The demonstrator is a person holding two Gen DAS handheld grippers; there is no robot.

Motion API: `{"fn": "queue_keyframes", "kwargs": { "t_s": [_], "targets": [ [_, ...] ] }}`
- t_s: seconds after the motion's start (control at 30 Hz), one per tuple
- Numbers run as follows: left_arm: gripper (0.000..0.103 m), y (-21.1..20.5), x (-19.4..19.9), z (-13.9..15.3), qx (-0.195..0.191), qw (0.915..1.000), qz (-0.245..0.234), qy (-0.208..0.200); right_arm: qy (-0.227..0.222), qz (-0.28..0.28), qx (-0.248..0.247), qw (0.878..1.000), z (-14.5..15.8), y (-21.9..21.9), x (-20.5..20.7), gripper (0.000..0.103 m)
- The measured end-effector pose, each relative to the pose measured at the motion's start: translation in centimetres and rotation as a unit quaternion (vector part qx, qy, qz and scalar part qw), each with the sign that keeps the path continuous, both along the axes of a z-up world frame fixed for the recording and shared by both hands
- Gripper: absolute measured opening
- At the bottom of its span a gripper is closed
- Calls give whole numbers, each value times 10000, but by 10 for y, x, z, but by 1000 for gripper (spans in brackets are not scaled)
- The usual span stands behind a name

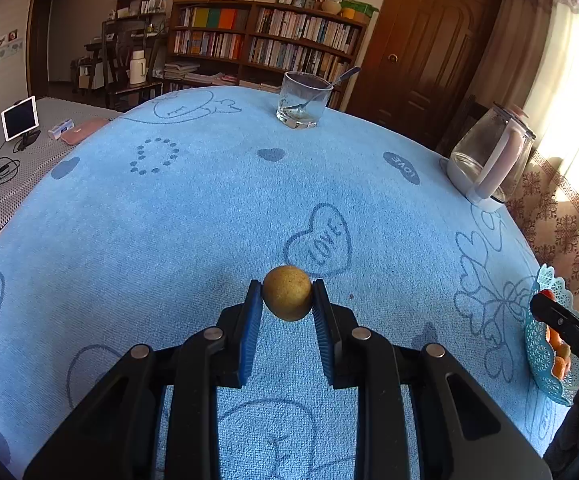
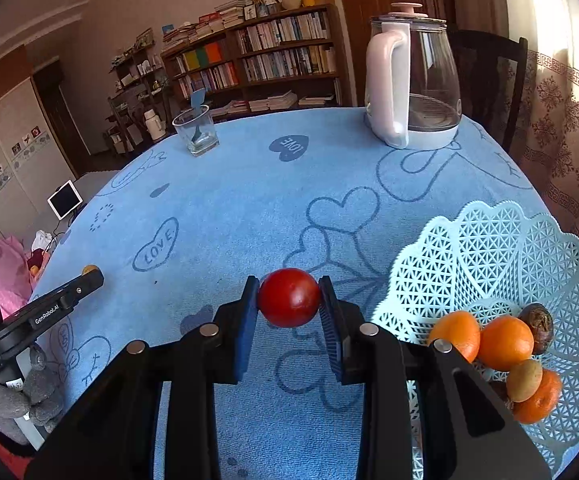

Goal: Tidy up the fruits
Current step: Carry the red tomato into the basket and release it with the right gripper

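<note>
Fruits are mid-sort over a blue tablecloth [image 1: 209, 216]: the left gripper [image 1: 287, 300] clenches a small yellow-brown fruit [image 1: 287, 298] above the cloth, while the right gripper [image 2: 289, 298] grips a red fruit [image 2: 289, 297] just beside the lattice basket [image 2: 489, 240], which holds oranges [image 2: 503, 342] and other fruit. Both round fruits sit at the pads' tips and could roll free. A drop onto the heaped pile may knock pieces over the low rim.
</note>
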State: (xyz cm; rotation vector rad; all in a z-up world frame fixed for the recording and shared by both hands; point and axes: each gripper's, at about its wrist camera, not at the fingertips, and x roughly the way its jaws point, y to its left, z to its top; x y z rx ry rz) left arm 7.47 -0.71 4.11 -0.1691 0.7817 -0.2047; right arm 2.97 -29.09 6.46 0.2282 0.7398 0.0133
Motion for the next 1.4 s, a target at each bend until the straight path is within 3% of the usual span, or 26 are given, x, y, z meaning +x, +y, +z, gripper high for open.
{"fn": "queue_keyframes", "kwargs": {
  "t_s": [0.43,0.7,0.9,1.17,1.33,1.4],
  "targets": [
    [26,-5,-1,-2,32,10000,-59,11,151,-920,211,9954,0,-72,-11,31],
    [26,-4,-1,-2,40,10000,-60,16,532,-1298,427,9892,-20,-98,-5,31],
    [26,-4,-1,-2,36,10000,-60,13,620,-1451,321,9869,-20,-97,-5,31],
    [26,-4,-1,-2,39,10000,-61,14,499,-1639,357,9846,-16,-101,-12,33],
    [26,-4,-1,-2,48,10000,-63,7,99,-1792,155,9836,-7,-101,-29,34],
    [26,-5,-2,-2,61,10000,-67,-2,-108,-1899,-9,9817,-3,-100,-38,42]
  ]
}}
